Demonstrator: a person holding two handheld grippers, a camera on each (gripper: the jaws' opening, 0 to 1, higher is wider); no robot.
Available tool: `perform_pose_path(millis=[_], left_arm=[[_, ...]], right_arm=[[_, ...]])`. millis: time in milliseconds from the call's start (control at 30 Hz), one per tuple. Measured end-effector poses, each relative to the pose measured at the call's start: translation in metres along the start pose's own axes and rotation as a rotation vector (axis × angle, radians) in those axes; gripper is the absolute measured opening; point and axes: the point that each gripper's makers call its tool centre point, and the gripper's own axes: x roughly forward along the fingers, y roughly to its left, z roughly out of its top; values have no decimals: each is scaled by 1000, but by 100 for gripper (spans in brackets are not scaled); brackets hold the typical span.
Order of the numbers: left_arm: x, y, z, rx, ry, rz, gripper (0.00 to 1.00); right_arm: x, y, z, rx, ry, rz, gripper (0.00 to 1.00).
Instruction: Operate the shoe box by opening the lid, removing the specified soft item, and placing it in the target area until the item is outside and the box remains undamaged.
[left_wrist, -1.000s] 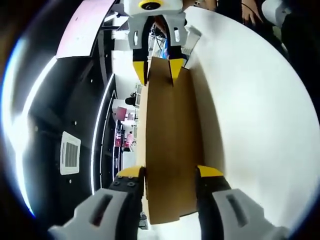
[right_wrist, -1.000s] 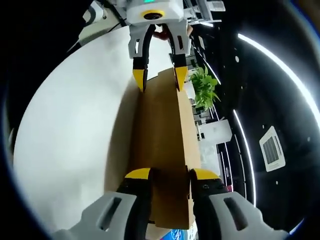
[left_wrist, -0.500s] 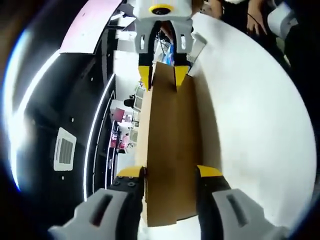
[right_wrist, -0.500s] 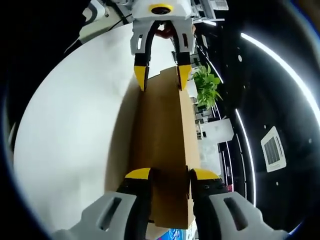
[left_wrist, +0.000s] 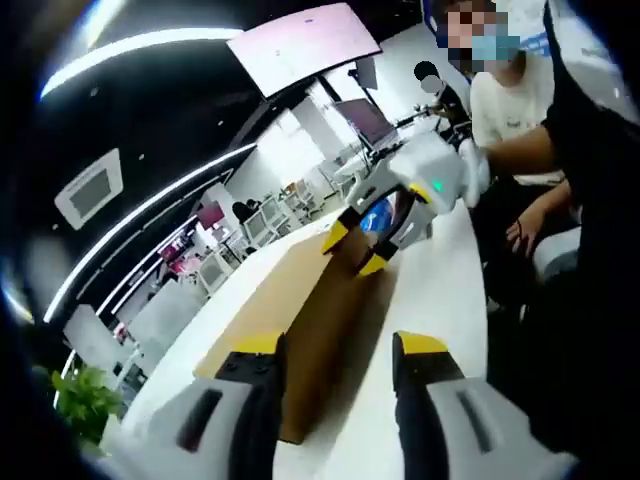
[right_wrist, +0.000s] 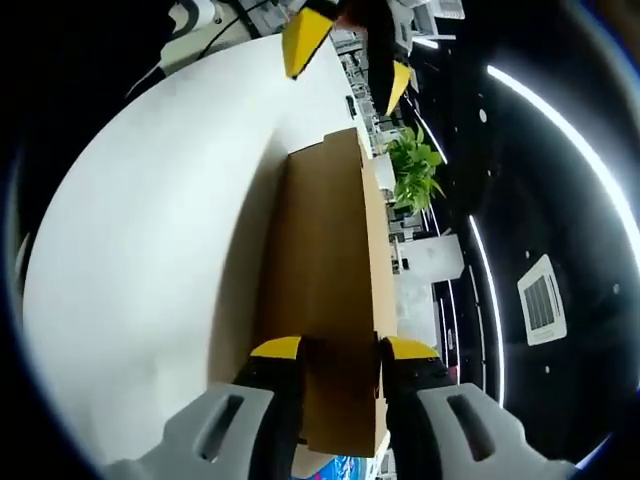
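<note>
The brown cardboard shoe box (right_wrist: 320, 250) lies closed on the white table (right_wrist: 150, 250), running lengthwise away from me. My right gripper (right_wrist: 340, 348) is shut on its near end, one jaw on each long side. In the left gripper view the same box (left_wrist: 290, 300) stretches away to the right gripper (left_wrist: 355, 250) clamped on its far end. My left gripper (left_wrist: 337, 345) is open and lifted off the box, with its near end below the jaws. In the right gripper view the left gripper (right_wrist: 350, 55) hangs above and beyond the box's far end.
A seated person in a white shirt (left_wrist: 510, 100) is beyond the table (left_wrist: 430, 300). A dark sleeve (left_wrist: 590, 250) fills the right side. A green plant (right_wrist: 412, 165) stands past the box's far end. Desks and a pink screen (left_wrist: 300, 45) are behind.
My left gripper has let go of the box's end, lifted away and tilted, so its view has swung toward the room. The right gripper and the box have stayed put.
</note>
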Motion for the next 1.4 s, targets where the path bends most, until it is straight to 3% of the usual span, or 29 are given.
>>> perform_pose_path(millis=[100,200,333,400,700,800,1000,1400], left_arm=[[-18,0,6,-80,-33,8,51],[-32,-2,1,-166,-15,11,50],[-60,-6,4,-359,-68,22,55],[-73,-10,2,-413,-63,35,61],[-106,-31,-20,-519,21,118,98],[-120,-35,-21,-545,13,144,99],[-134,-44,-27,-575,28,176,99],[-137,-39,-25,-583,13,187,99]], right_arm=[[0,0,-1,6,-3,-2,30],[0,0,-1,14,-3,-1,30],[0,0,-1,10,8,6,30],[0,0,-1,8,14,7,30],[-1,3,0,11,28,12,33],[-1,5,-1,-36,57,14,35],[-3,3,2,-40,67,9,32],[-9,8,9,20,93,43,39]])
